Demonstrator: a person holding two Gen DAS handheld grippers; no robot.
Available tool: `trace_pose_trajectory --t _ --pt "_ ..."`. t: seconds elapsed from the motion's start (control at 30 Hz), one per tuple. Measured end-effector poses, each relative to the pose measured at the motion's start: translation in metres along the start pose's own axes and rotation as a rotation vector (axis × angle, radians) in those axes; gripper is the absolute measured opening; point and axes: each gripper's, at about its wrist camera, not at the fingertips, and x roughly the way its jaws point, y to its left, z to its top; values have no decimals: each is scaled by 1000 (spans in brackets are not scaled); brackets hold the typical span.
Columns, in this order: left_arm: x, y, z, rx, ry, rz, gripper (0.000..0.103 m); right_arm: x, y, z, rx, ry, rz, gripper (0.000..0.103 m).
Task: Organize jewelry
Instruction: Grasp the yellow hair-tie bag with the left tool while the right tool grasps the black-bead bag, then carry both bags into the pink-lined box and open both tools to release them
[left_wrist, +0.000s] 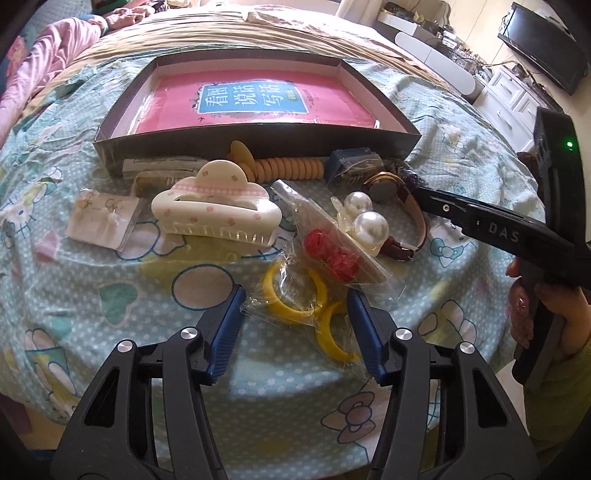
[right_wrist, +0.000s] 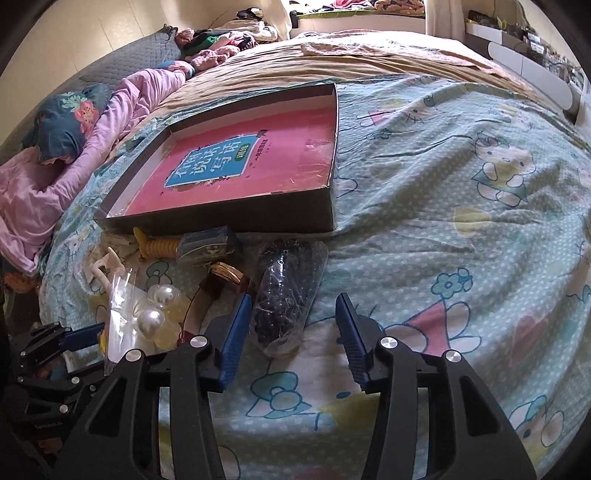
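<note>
Here, left gripper (left_wrist: 295, 317) straddling bagged yellow rings (left_wrist: 295, 299) at lower centre, jaws unclenched, not pinching. Right gripper (right_wrist: 293, 325) bracketing dark bead bag (right_wrist: 284, 295), likewise loose. Both likely lining up for box (left_wrist: 255, 146), upper centre.

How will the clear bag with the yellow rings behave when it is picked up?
The clear bag looks thin and crinkled, so it will probably flop and feel slippery. The yellow rings lie loose inside and may slide to the low end. It is likely very light.
</note>
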Motion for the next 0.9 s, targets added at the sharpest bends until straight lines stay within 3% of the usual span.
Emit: trace_pose_trajectory --t 0.13,0.17,0.2,0.63,0.9 --pt "-3 2 -1 -9 -7 -15 45 7 -12 1 57 17 55 41" --pt "-4 3 -1 -13 -11 -19 39 7 -14 1 64 16 75 30" --pt "-8 5 -2 -18 -22 -21 32 7 -15 1 71 17 114 28" --pt "-42 29 -4 -53 -109 -10 24 -37 -15 -6 49 -105 43 25" --pt "-55 46 6 -94 -147 -1 24 -64 -18 1 61 -162 43 25"
